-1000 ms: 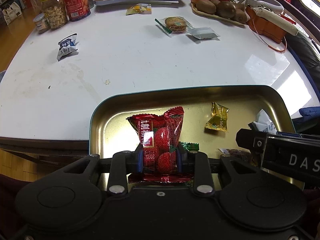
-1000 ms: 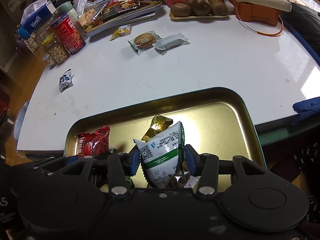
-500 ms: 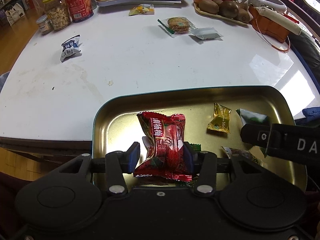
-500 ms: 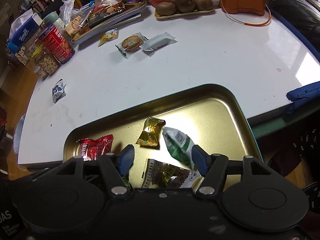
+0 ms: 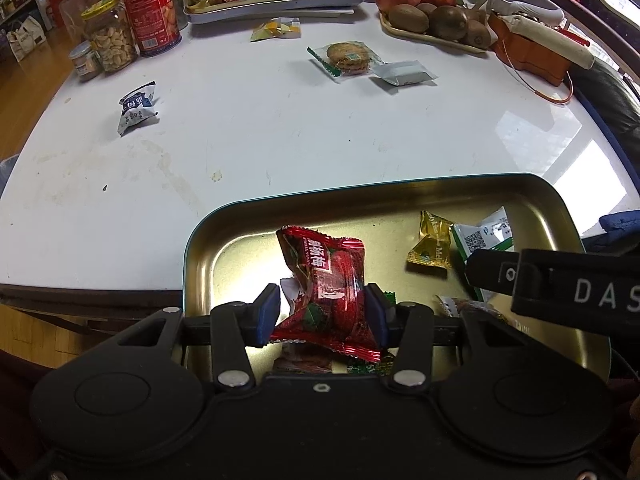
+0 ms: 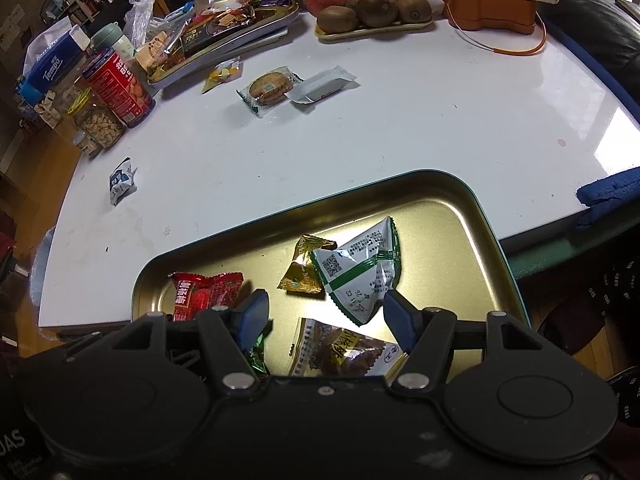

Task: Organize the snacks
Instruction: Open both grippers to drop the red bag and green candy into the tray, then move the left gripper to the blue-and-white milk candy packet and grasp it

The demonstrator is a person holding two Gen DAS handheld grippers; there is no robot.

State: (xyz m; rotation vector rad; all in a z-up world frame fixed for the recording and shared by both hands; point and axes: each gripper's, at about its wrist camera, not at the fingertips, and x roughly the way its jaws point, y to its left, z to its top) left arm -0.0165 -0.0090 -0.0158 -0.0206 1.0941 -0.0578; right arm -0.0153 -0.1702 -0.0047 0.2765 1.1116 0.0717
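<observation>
Our left gripper (image 5: 320, 314) has released the red snack (image 5: 328, 288) into the tray (image 5: 400, 196) at frame bottom. Both grippers now stand wide; our right gripper (image 6: 326, 316) dropped the white-green packet (image 6: 360, 276).

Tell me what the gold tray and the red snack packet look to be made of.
Gold tray: apparently thin metal, likely tinplate, with a satin gold finish; it mirrors the light softly and has a rolled rim.
Red snack packet: glossy printed foil or plastic film, judging by its crinkles, sharp highlights and crimped ends.

Black grippers w/ blue-padded fingers (image 5: 267, 312), silver screws, white "DAS" lettering.
</observation>
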